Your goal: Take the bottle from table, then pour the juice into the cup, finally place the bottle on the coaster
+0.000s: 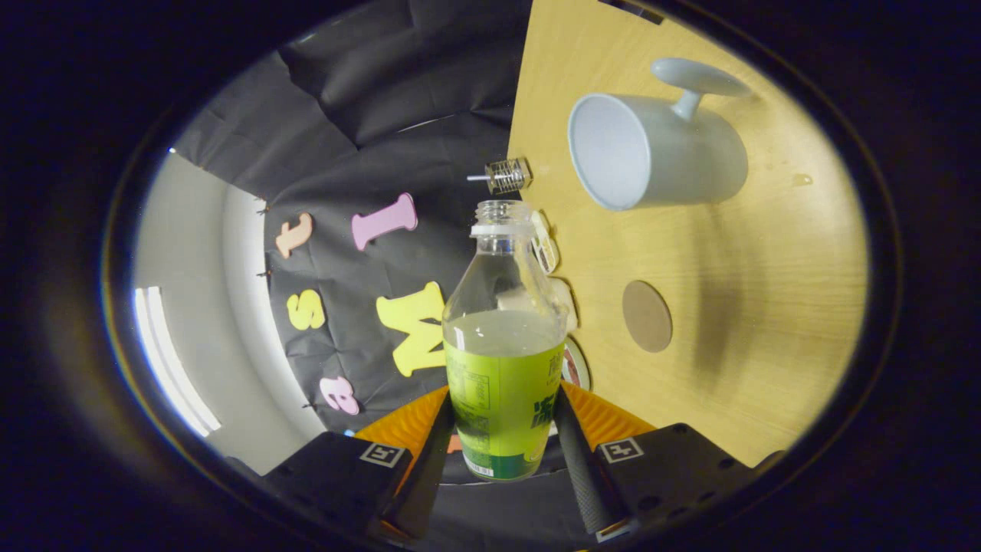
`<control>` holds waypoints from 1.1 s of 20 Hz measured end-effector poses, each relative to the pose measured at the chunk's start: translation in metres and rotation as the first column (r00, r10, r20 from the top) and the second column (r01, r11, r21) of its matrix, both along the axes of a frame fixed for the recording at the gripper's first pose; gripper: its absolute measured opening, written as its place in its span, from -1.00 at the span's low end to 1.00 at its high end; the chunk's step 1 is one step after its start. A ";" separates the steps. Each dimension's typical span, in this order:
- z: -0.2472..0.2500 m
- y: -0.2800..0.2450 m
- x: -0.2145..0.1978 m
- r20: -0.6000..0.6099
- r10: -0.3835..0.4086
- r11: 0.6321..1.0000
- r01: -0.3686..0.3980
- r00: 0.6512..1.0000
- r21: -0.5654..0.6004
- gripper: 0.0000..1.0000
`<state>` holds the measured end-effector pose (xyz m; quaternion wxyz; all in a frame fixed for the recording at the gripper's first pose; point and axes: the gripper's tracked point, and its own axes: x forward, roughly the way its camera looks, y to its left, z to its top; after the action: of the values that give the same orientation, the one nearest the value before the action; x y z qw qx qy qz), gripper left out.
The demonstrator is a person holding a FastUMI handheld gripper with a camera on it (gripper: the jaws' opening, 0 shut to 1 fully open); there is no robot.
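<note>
Between the gripper's (502, 429) two fingers, a clear plastic bottle (502, 345) stands clamped, both fingers pressing on the labelled lower half of its body. The whole view is rolled sideways, so the wooden table (736, 307) appears as a wall beside the bottle, which suggests the gripper is tipped over toward a pour. The bottle's cap is off and its threaded mouth points away from the fingers. Pale juice fills roughly the lower half, its surface sitting just above the green label.

Beyond the bottle's mouth and off to one side, a white cup (655, 153) with a handle rests on the table, its opening facing this way. A round brown coaster (646, 316) lies flat on the table, nearer the fingers than the cup and well apart from it.

The bottle is likely light and thin-walled (a hard squeeze could buckle it and push juice out). The label looks smooth, so slipping is possible while tilted. The present hold, low on the body, seems sensible, keeping the neck clear for pouring.
</note>
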<state>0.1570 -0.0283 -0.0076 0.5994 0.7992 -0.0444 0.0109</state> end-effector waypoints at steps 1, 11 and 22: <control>0.001 0.000 -0.001 0.002 0.001 1.000 -0.001 1.000 0.014 0.54; 0.011 -0.001 0.003 0.041 -0.004 0.996 0.000 0.999 0.092 0.54; 0.031 -0.005 0.007 0.085 -0.023 0.985 0.008 0.996 0.174 0.54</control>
<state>0.1636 -0.0336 0.0233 0.5253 0.8466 -0.0773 0.0369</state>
